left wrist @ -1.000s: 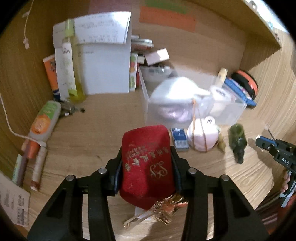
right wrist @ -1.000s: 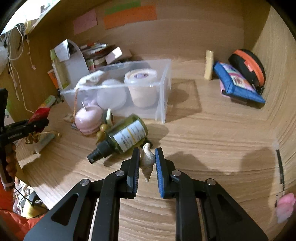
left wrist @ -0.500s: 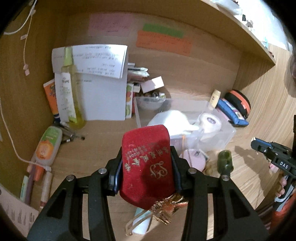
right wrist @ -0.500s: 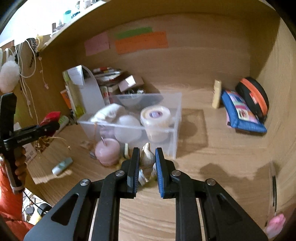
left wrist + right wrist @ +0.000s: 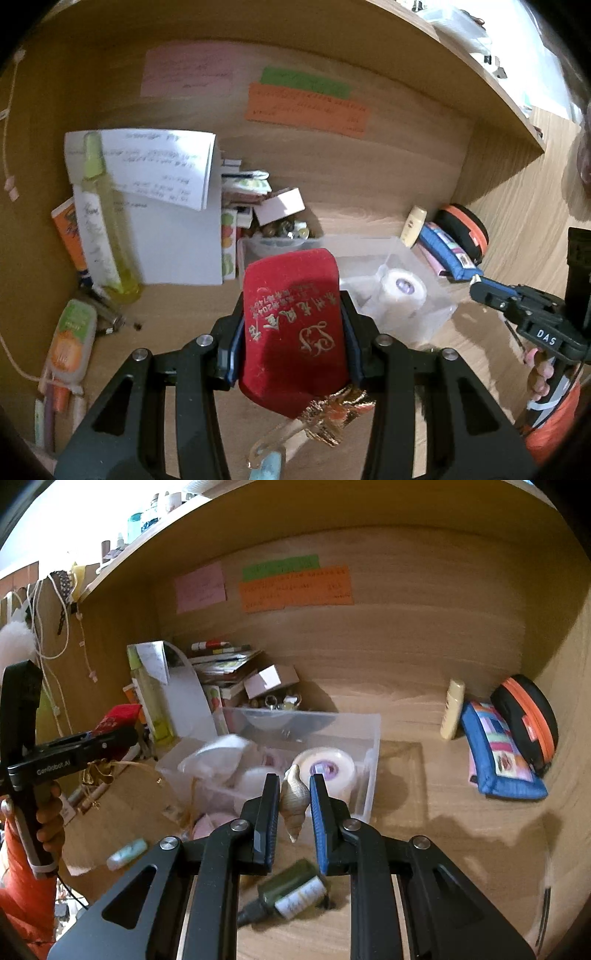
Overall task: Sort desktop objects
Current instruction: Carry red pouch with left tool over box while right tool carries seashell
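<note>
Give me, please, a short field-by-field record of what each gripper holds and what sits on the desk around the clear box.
left gripper: shut on a red pouch with gold lettering, gold tassel hanging below
right gripper: shut on a seashell, held above the desk
clear box: open top, holds a tape roll and white items
green bottle: lying on the desk, below the right gripper
blue pouch: at the right, by a black and orange case

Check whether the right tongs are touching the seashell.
Touching. The right wrist view shows the right tongs with both fingers pressed against the seashell, held above the desk.
</note>
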Available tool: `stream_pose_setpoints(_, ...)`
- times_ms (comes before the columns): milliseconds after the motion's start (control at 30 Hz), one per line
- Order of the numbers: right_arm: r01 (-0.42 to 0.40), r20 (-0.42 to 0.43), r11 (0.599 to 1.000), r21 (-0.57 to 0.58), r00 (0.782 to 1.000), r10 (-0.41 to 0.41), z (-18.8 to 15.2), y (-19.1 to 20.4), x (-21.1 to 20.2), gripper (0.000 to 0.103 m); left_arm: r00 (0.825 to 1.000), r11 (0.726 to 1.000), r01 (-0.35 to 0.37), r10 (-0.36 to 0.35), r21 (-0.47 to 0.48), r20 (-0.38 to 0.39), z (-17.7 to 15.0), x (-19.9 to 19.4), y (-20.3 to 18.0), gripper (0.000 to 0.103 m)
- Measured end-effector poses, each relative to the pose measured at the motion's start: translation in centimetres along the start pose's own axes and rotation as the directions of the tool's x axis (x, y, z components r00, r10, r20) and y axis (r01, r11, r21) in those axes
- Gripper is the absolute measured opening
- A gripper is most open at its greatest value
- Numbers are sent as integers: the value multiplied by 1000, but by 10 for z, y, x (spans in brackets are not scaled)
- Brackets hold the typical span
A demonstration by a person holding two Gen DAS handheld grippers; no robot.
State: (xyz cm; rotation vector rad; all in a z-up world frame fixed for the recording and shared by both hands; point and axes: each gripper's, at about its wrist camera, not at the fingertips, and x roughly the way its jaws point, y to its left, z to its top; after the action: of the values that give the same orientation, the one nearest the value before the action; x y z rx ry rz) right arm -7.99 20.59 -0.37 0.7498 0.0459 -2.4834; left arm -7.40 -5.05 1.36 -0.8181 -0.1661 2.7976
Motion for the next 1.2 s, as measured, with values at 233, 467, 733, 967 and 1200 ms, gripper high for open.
stream_pose_setpoints(233,-19,-9,1000,-11,1000,19,22,5,24,15,1000,1000,15,-15,4,-8,21,23,0,44)
stream_pose_setpoints(467,-21,-28,1000,7,999,21,37,8,51,15,999,1000,27,-27,-7,-34,40,49,2,44)
stream_pose_setpoints(733,-31,-72,999,20,997,33,47,12,82,15,996,1000,23,-25,-21,-84,49,84,2,44)
stream_pose_setpoints(967,-23,-116,999,28,993,26,46,22,115,15,989,999,27,-32,-32,-146,42,114,8,44)
stream_pose_setpoints(1200,69,-155,996,-55,985,-77,34,27,145,15,979,999,32,-34,-9,-202,34,136,5,46)
